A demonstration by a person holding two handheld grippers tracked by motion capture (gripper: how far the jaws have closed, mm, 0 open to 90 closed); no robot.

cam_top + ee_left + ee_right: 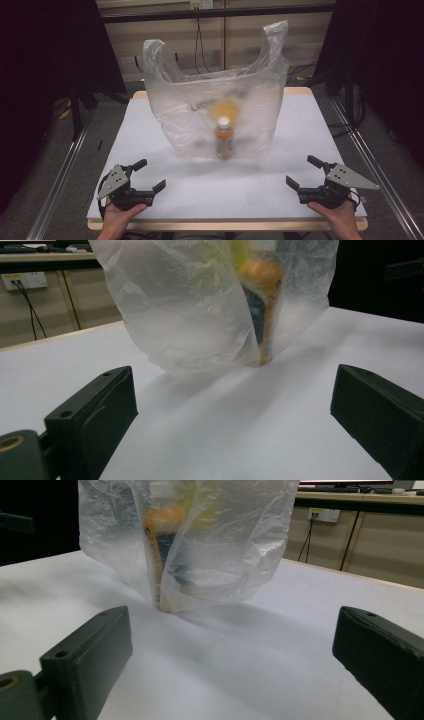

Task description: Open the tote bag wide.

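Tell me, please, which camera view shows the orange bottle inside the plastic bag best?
The high view: the orange bottle stands upright there with its white cap and whole body seen through the plastic bag. In the left gripper view the bottle is cut off at the top. In the right gripper view it sits behind folds of bag.

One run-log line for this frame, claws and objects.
left claw: open, empty | right claw: open, empty | bottle: upright in plastic bag | table: bag mid-table

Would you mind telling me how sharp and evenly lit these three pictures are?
High view: dark surroundings, bright table, plastic bag hazy, bottle blurred through it. Left gripper view: near jaws soft, bag crisper. Right gripper view: the same, soft shadow beneath the bag.
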